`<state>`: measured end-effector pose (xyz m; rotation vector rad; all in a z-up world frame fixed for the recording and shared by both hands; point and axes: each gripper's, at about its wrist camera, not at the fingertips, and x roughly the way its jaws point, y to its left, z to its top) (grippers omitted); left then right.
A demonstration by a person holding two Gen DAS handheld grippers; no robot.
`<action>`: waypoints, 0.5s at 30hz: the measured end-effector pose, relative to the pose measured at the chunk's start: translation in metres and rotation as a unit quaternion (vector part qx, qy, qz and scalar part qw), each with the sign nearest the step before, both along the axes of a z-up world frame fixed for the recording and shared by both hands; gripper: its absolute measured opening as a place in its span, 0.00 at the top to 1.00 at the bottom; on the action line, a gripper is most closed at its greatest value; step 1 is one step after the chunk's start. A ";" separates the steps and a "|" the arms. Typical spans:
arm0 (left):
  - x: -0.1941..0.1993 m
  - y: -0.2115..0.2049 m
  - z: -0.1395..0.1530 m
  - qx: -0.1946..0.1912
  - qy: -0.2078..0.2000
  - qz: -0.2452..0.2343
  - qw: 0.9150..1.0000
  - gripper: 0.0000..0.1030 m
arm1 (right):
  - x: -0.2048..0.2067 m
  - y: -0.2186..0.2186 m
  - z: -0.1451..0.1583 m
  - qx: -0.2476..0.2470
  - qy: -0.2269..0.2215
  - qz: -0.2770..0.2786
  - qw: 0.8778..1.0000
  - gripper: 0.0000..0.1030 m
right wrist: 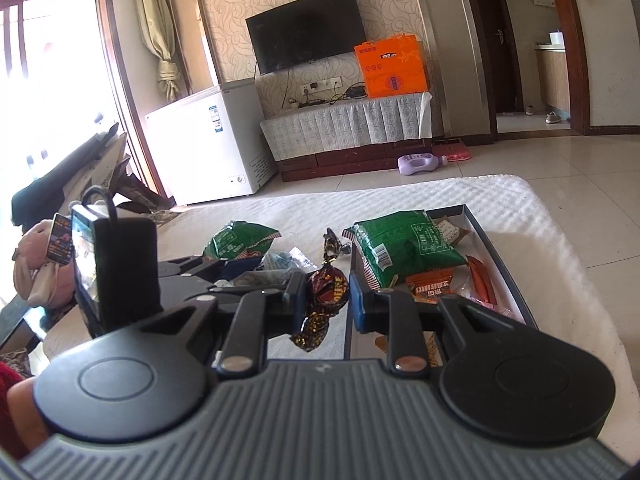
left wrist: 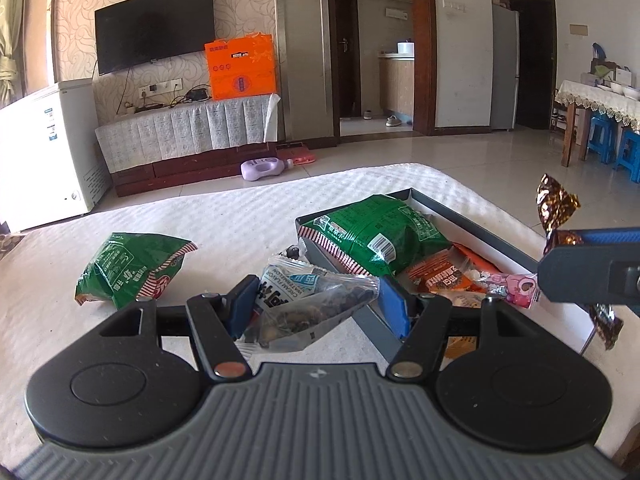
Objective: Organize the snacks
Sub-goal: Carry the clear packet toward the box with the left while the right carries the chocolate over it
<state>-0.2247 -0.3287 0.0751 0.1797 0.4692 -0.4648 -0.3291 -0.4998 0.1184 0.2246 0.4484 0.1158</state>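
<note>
A shallow grey box [left wrist: 476, 224] [right wrist: 502, 258] on the white cloth holds a green bag [left wrist: 376, 228] [right wrist: 404, 246], an orange packet [left wrist: 444, 278] [right wrist: 432, 286] and a pink packet [left wrist: 516, 286]. A second green bag [left wrist: 128, 266] [right wrist: 240, 240] lies on the cloth to the left. My left gripper [left wrist: 320, 300] is shut on a clear seed packet [left wrist: 308, 304], just left of the box. My right gripper [right wrist: 326, 296] is shut on a brown foil candy [right wrist: 324, 288] [left wrist: 558, 204], held above the box's near left edge.
The white cloth-covered table [left wrist: 200, 216] [right wrist: 540, 240] ends at the tiled floor beyond. A white chest freezer [right wrist: 212, 140], a TV stand with an orange box [left wrist: 242, 66] and a purple bottle [left wrist: 264, 168] on the floor are farther off. The other gripper's body [right wrist: 116, 272] is at the left.
</note>
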 end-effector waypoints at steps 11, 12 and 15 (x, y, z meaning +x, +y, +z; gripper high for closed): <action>-0.014 -0.017 0.001 -0.009 -0.006 -0.034 0.999 0.32 | -0.004 -0.005 0.001 0.000 -0.001 -0.014 1.000 0.74; -0.016 -0.021 0.001 -0.010 -0.007 -0.038 0.999 0.32 | -0.005 -0.007 0.001 0.001 -0.001 -0.016 1.000 0.74; -0.020 -0.029 0.000 -0.013 -0.007 -0.051 0.999 0.32 | -0.005 -0.011 0.001 0.000 -0.001 -0.021 1.000 0.74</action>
